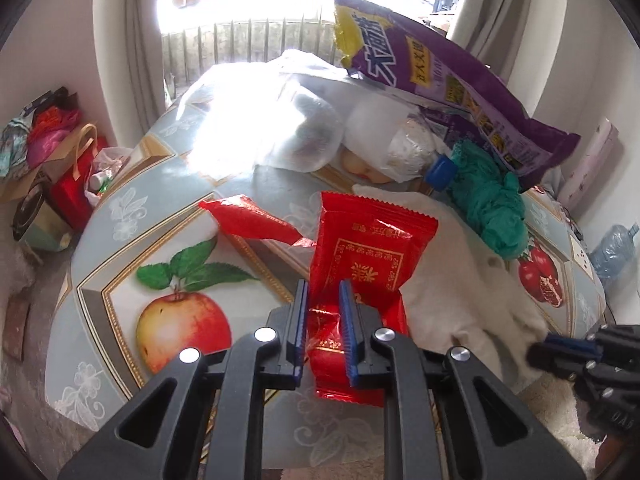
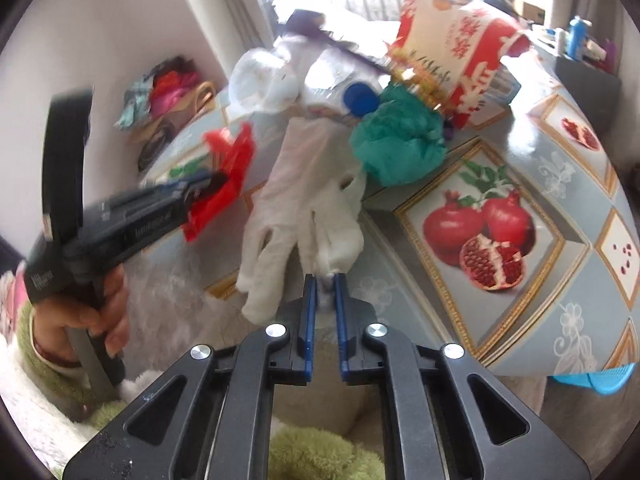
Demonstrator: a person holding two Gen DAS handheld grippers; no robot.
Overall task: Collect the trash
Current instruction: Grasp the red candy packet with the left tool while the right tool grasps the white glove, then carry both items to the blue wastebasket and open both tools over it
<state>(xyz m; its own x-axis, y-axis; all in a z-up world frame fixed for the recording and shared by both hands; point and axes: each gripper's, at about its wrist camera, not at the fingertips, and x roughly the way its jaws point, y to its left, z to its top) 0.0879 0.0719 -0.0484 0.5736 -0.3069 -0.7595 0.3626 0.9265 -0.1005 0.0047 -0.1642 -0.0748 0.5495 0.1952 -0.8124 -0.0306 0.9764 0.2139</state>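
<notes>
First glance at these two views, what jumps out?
The shiny red foil snack wrapper clamped in the left gripper near the table's front edge. Beside it, the limp white rubber glove, one fingertip pinched by the right gripper. Behind both, a crumpled teal plastic bag fronts the trash pile.

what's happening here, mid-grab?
A person clears trash off a fruit-print table with two handheld grippers. The left gripper has its jaws closed on a red wrapper. The right gripper pinches a fingertip of the white glove. Bags, a bottle and a green wad remain piled behind.
</notes>
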